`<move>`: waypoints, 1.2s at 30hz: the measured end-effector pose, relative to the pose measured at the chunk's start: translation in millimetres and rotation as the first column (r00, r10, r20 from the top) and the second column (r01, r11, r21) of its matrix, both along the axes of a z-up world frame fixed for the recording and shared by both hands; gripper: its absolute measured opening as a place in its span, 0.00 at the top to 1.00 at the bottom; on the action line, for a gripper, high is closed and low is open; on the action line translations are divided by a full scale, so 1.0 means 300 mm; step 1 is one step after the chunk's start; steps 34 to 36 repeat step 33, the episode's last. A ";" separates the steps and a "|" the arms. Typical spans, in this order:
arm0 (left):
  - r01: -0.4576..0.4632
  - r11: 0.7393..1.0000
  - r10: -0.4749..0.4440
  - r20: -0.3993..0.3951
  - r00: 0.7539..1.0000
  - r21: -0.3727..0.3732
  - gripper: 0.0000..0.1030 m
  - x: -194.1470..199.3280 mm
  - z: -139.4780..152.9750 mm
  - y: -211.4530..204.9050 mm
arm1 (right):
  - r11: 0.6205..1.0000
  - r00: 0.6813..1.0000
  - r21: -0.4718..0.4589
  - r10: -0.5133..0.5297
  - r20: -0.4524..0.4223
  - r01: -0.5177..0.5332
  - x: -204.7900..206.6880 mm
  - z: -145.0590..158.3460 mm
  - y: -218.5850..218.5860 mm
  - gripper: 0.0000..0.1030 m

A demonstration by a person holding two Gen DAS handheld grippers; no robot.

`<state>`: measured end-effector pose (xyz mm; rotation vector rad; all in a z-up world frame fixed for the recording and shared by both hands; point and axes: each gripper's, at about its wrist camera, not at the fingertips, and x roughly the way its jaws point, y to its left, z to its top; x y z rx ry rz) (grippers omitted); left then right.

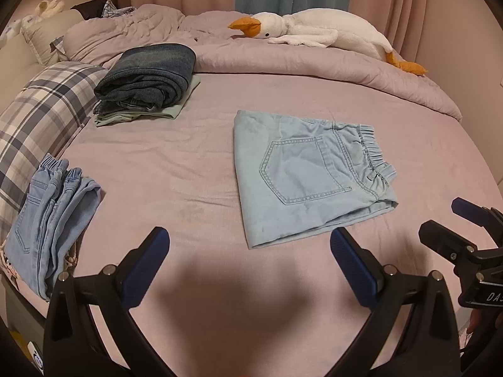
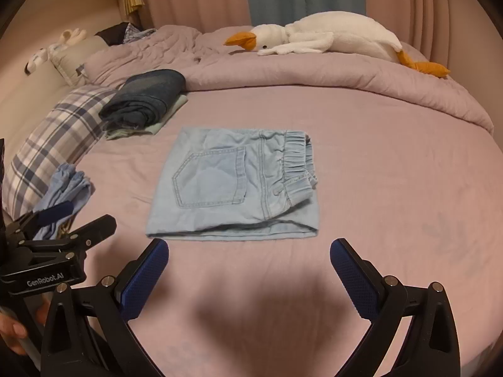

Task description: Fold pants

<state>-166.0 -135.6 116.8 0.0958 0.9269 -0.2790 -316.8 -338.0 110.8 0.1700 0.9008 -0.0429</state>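
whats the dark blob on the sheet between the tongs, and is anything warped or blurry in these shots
Left wrist view: the blob is a soft shadow on the bed sheet between the open left tongs; fisheye bends the bed edge, corners are black. Right wrist view: a similar shadow lies before the open right tongs; the folded light pants look sharp, the lighting dim and warm.

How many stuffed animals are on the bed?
2, maybe more hidden: a big white plush goose with an orange beak on the purple quilt, and a small white plush toy by the headboard.

Bare sheet (image 2: 393, 188) around folded pants (image 2: 232, 185), clothes stack (image 2: 144, 103) far left
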 end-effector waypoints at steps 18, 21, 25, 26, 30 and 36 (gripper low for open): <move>0.006 1.000 -0.006 -0.001 1.000 -0.008 0.01 0.001 0.002 -0.001 | 1.000 1.000 -0.003 0.005 -0.005 -0.005 0.004 -0.005 0.008 0.01; 0.008 1.000 -0.008 0.001 1.000 -0.007 0.01 0.001 0.000 -0.004 | 1.000 1.000 -0.004 0.005 -0.005 -0.005 0.004 -0.005 0.010 0.01; 0.006 1.000 -0.006 0.000 1.000 -0.007 0.01 -0.001 0.000 -0.004 | 1.000 1.000 -0.004 0.006 -0.004 -0.006 0.004 -0.005 0.010 0.01; 0.007 1.000 -0.007 -0.001 1.000 -0.008 0.01 -0.001 0.000 -0.004 | 1.000 1.000 -0.004 0.006 -0.003 -0.006 0.004 -0.005 0.011 0.01; 0.004 1.000 -0.004 0.003 1.000 -0.010 0.01 -0.001 0.000 -0.006 | 1.000 1.000 -0.005 0.008 -0.004 -0.008 0.006 -0.007 0.012 0.01; 0.004 1.000 -0.004 -0.001 1.000 -0.015 0.01 0.005 -0.002 -0.005 | 1.000 1.000 -0.006 0.009 -0.005 -0.009 0.007 -0.007 0.013 0.01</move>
